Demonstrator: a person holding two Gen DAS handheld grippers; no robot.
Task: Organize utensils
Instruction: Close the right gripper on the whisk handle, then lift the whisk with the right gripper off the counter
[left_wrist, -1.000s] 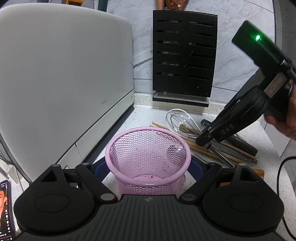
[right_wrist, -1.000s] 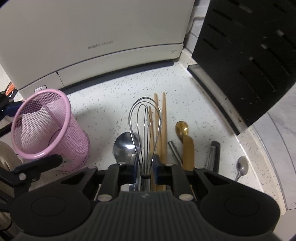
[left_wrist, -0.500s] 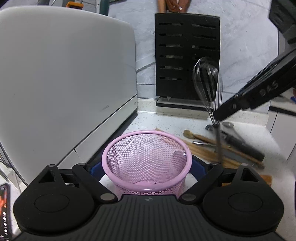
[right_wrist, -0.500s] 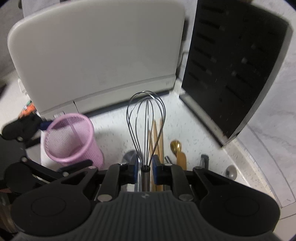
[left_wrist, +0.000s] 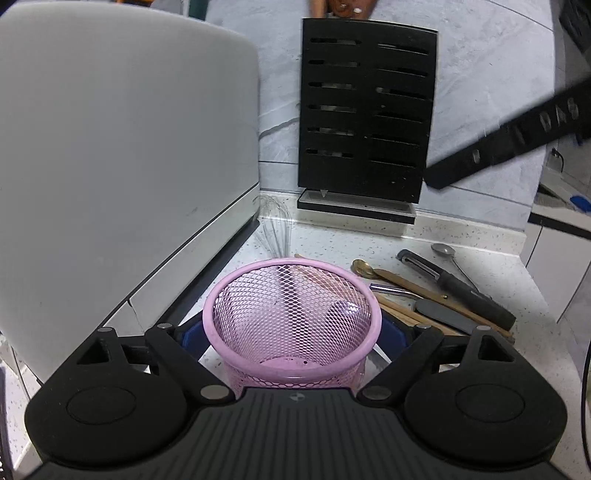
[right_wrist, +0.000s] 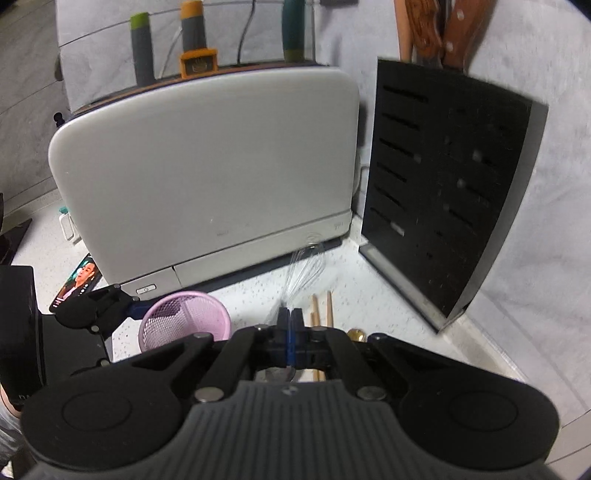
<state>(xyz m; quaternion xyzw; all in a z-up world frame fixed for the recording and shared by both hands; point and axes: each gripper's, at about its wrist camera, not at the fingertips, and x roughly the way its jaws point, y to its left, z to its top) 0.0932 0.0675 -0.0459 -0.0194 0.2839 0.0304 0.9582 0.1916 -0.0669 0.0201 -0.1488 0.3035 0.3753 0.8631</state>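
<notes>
One whisk (left_wrist: 275, 232), wire, blurred, loose behind basket (left_wrist: 258, 314), head up, beside toaster (left_wrist: 110, 166); whether on bench (left_wrist: 461, 236) cannot tell. Right claw (right_wrist: 290, 317) just closed, pads pressed together, nothing between; whisk ahead and below, long axis roughly along claw. Left claw (left_wrist: 291, 328) nearer, pinching pink mesh basket.

Whisk (left_wrist: 275, 230) a motion-blurred ghost in both views; pink basket (left_wrist: 291, 317) hides its handle
</notes>
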